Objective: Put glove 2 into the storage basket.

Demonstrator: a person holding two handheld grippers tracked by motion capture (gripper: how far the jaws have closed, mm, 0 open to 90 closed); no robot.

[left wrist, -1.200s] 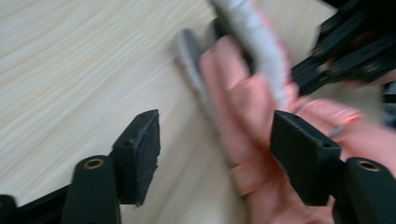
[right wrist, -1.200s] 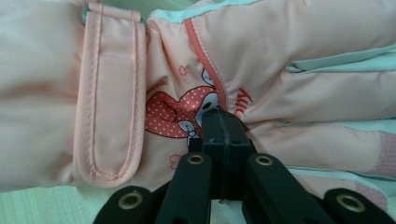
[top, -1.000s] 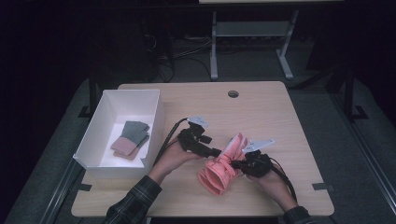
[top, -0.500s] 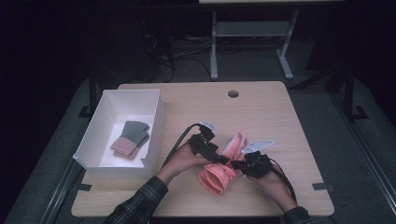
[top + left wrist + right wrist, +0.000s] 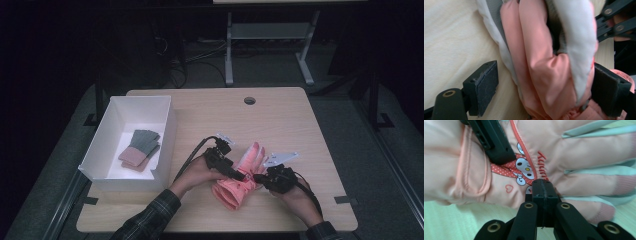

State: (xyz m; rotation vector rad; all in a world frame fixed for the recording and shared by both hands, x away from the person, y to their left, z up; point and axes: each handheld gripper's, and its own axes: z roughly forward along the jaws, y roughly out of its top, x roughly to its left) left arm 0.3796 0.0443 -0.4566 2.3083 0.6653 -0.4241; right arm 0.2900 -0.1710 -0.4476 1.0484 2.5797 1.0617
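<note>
Nearest the person, on the pale wooden table [image 5: 300, 125], lies a padded pink winter glove with pale grey finger panels and a cartoon print [image 5: 239, 177], its cuff toward the table's near edge and its fingers pointing away. Both hands work on it from either side.

The right gripper [image 5: 543, 185] has its black jaws pressed flat together with no gap showing. Its tip rests against the glove's printed face just below the red lettering; whether a pinch of fabric sits between the pads I cannot tell.

The left gripper [image 5: 546, 85] stands wide, and its jaws have just been opening. The glove's folded, bunched edge sits between them. One pad [image 5: 482, 86] is clear of the fabric with bare table showing beside it; the other lies against the pink shell on the far side.

The step in hand looks like taking a fresh grip on the glove's side. To do it well, the left jaws should slide deeper so both layers of padding sit squarely between the pads before closing, and close slowly, since the puffy fabric will squash and slip. The right gripper should keep the glove pinned flat meanwhile.

Farther off, at the table's left, a white rectangular cardboard box [image 5: 100, 150] holds a grey and pink knitted glove pair [image 5: 139, 149].
</note>
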